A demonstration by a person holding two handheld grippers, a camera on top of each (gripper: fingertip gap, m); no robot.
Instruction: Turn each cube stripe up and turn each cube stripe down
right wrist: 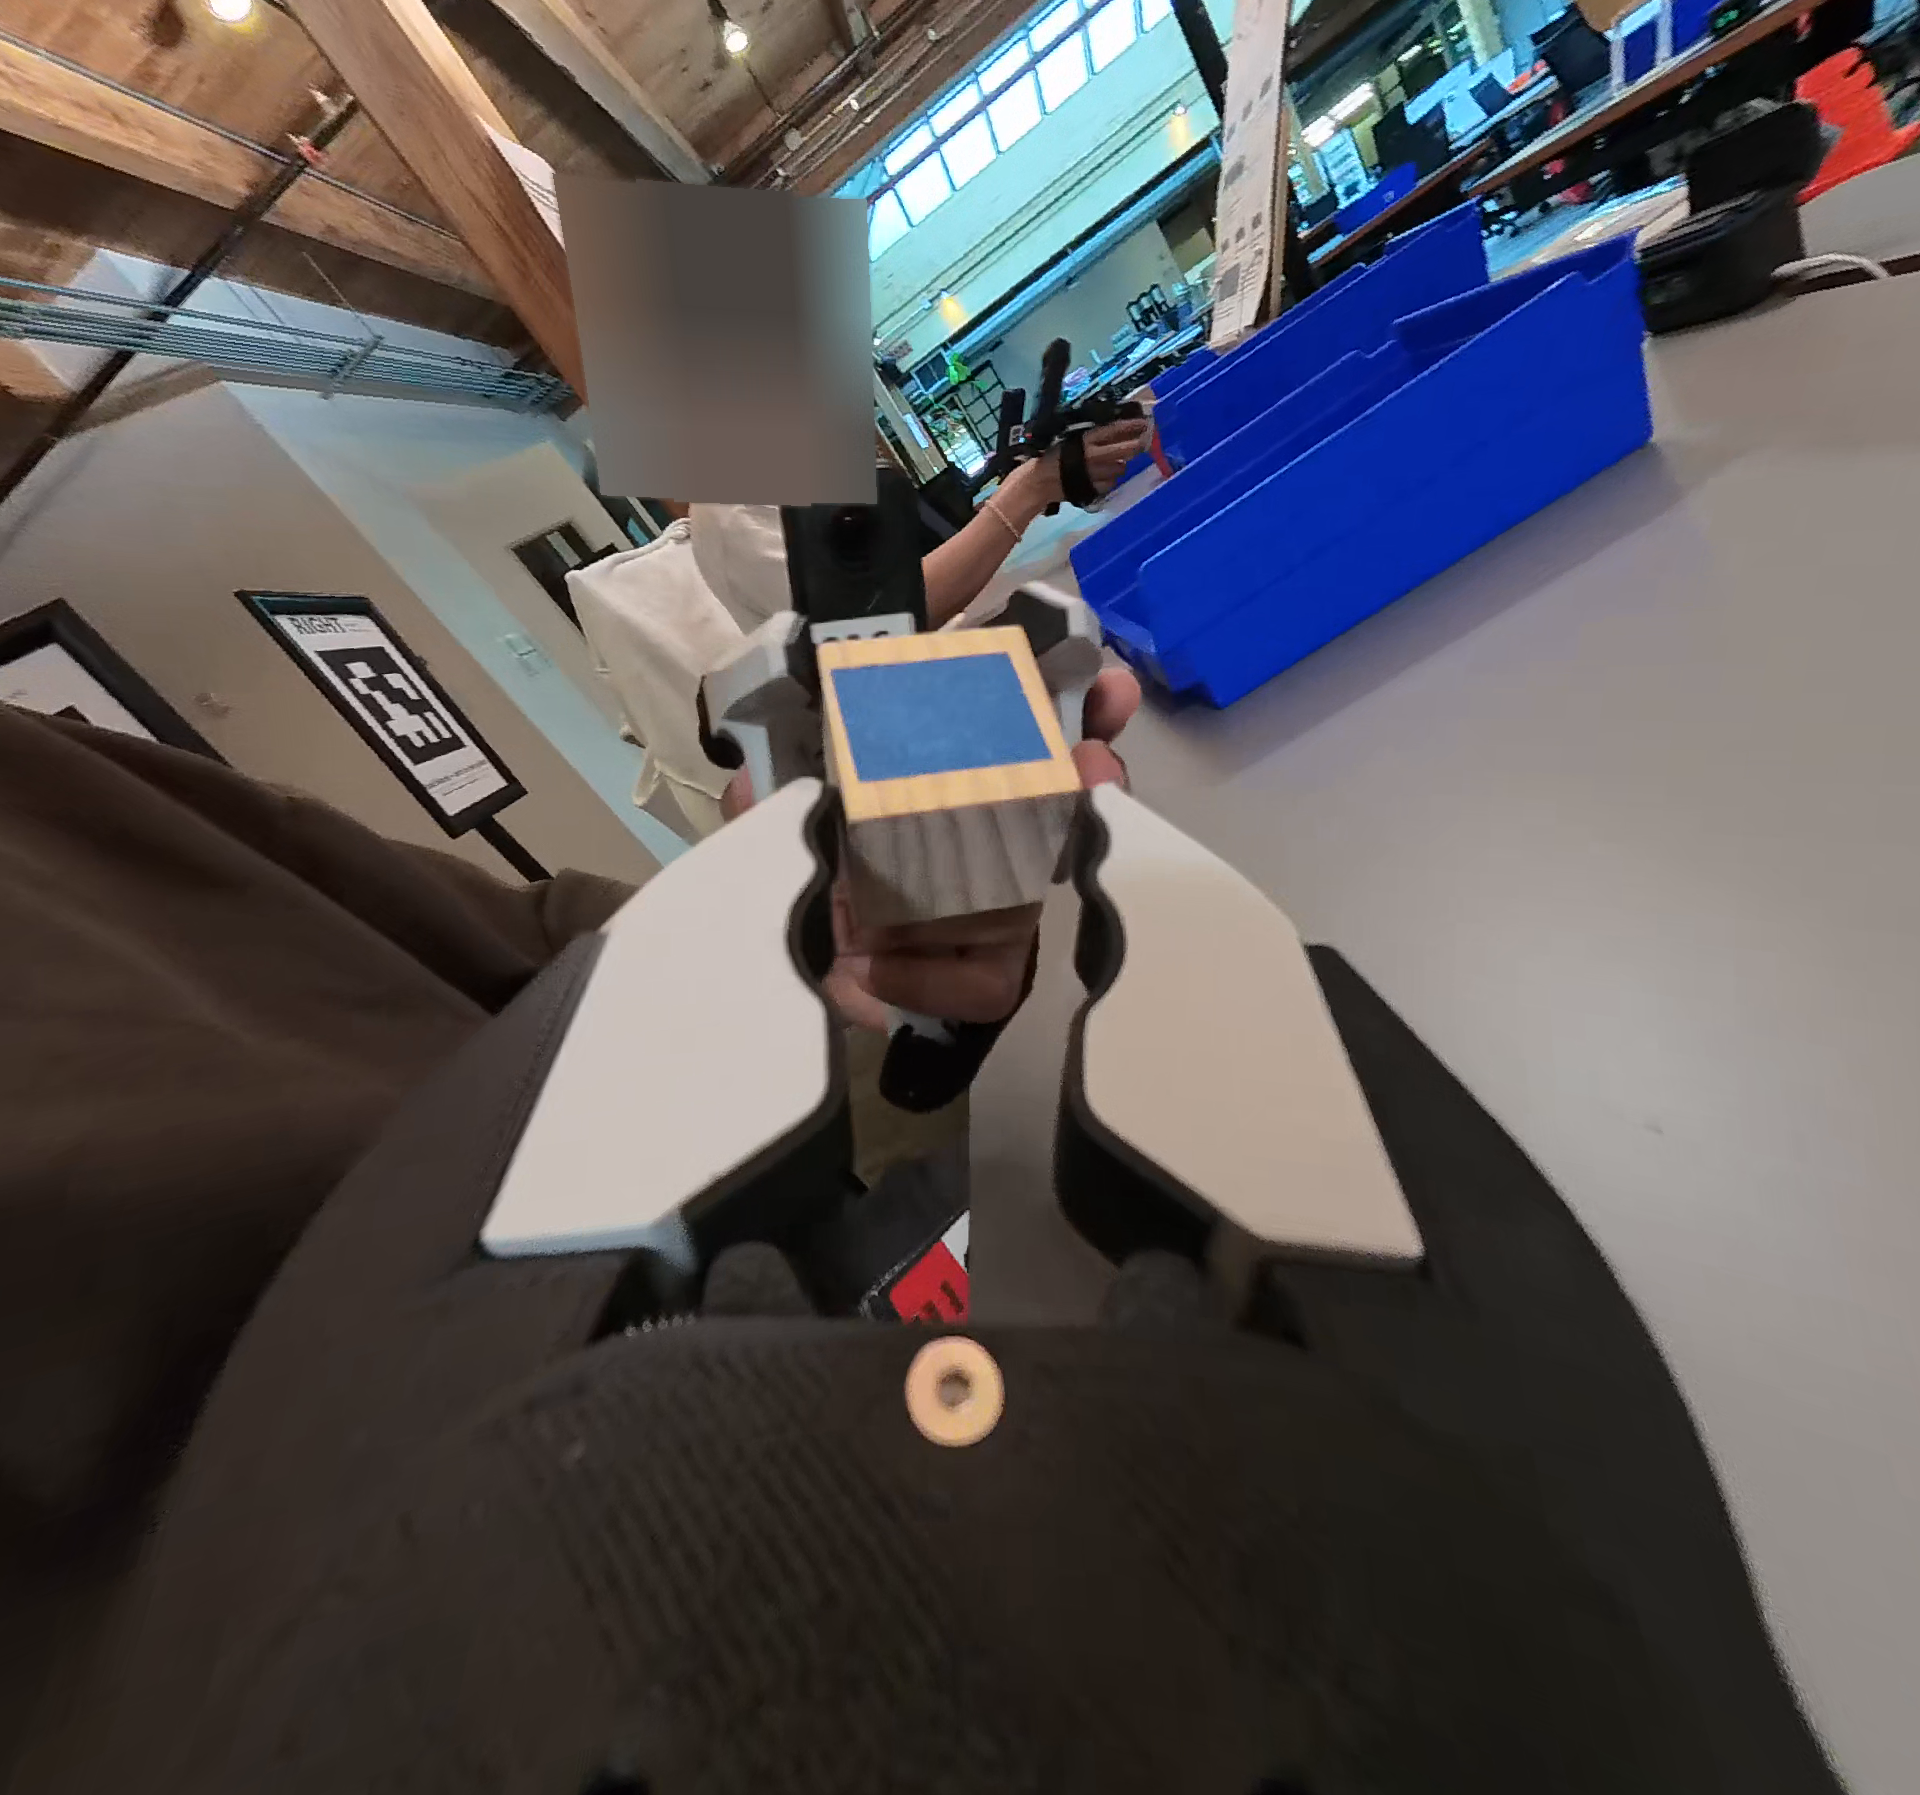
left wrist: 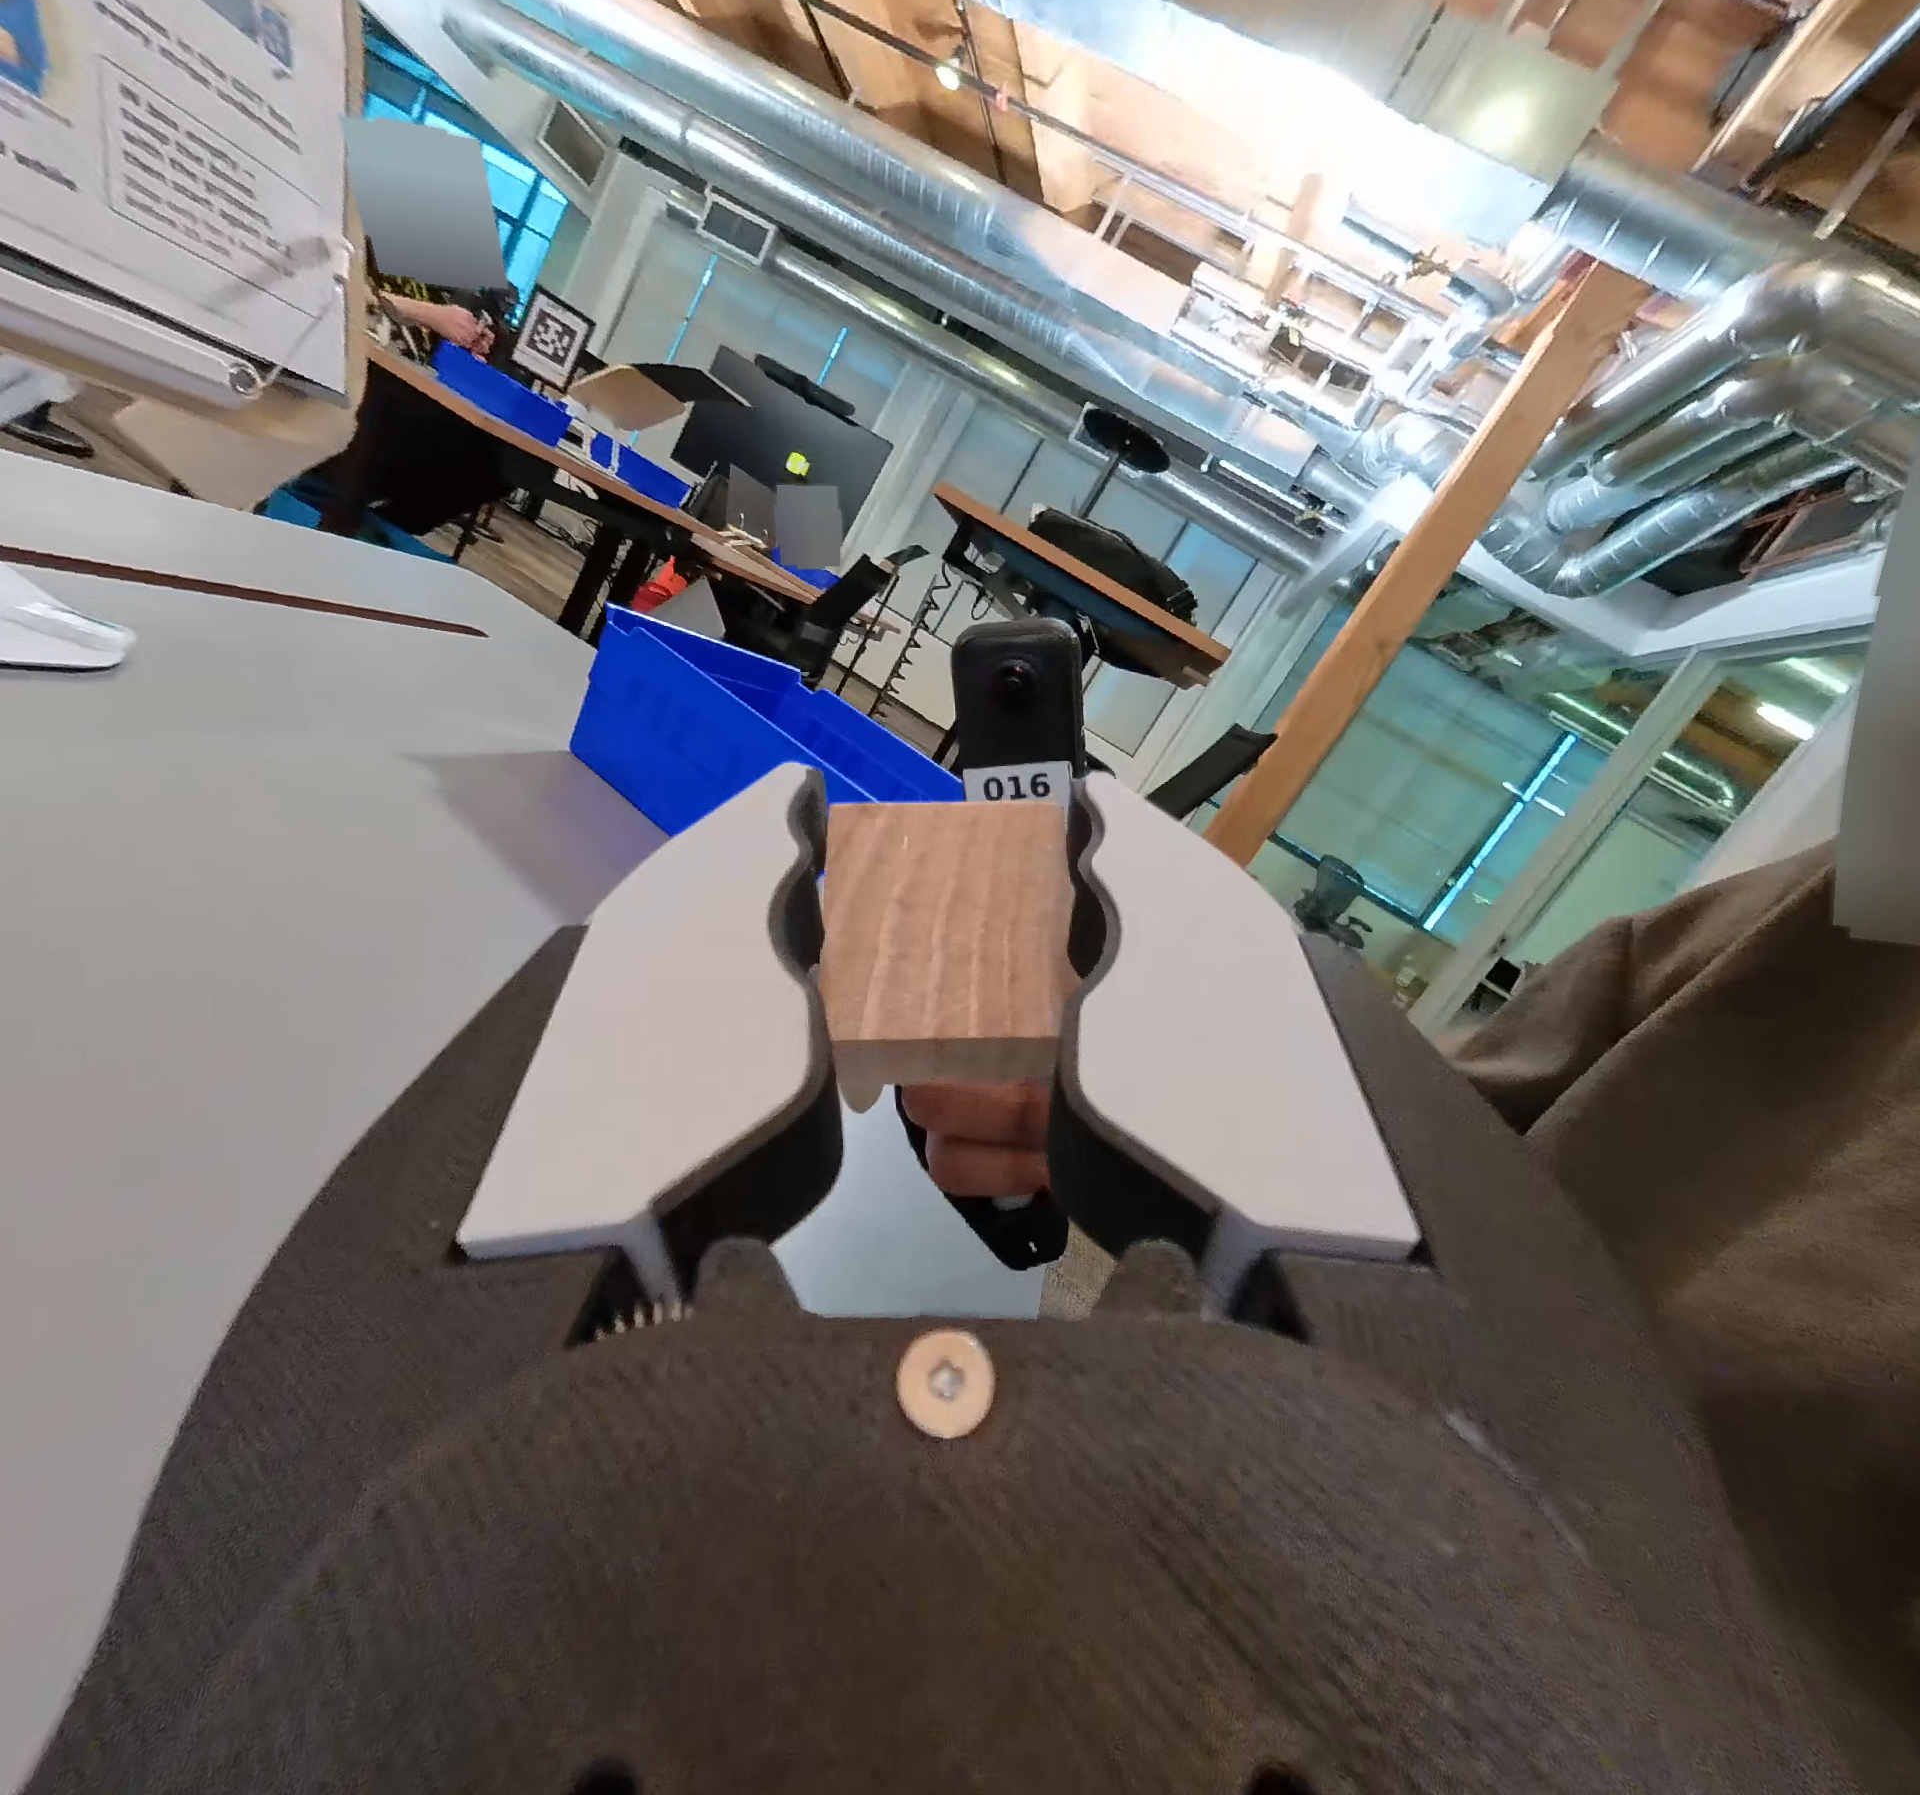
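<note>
One wooden cube [left wrist: 945, 935] sits between the pads of my left gripper [left wrist: 948, 872], which is shut on its two sides; only plain wood grain faces this camera. In the right wrist view the same cube [right wrist: 940, 722] shows a blue square on its upper face. My right gripper [right wrist: 954, 826] closes its fingertips on the cube's near end. The left gripper's fingers [right wrist: 753, 711] flank the cube's far end. The two grippers face each other, above the grey table [right wrist: 1507, 810]. The right gripper's black camera [left wrist: 1018, 696] shows just behind the cube.
Blue plastic bins [right wrist: 1382, 488] stand on the table beyond the cube, and one also shows in the left wrist view [left wrist: 727, 737]. A black box [right wrist: 1735, 228] sits at the far right. A person [right wrist: 675, 623] stands across the table. My brown sleeve [right wrist: 208, 872] is at the left.
</note>
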